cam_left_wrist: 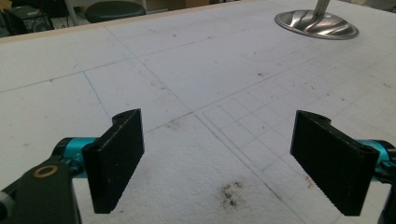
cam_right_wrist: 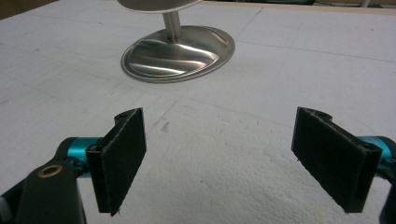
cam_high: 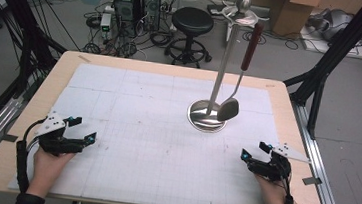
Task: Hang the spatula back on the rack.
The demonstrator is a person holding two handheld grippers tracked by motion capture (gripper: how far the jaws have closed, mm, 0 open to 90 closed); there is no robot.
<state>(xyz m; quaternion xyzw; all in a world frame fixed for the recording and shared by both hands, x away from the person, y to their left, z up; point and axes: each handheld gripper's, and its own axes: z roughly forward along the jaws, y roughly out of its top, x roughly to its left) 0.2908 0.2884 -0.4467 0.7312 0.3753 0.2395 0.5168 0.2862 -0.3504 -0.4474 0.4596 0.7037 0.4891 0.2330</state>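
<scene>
Both grippers resting low on table, jaws spread wide, gripping nothing. Spatula (cam_high: 234, 94) hanging from stand (cam_high: 208, 115), ahead-left of right gripper (cam_high: 253, 151), far from left gripper (cam_high: 79, 128). Risk: careless reach swinging spatula, tipping tall stand.

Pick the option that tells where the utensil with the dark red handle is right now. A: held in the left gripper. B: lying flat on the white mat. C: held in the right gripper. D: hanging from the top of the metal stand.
D: the utensil hangs from the hooks at the top of the metal stand, its head just above the stand's round base, while the left gripper and right gripper rest open and empty near the table's front edge.
</scene>
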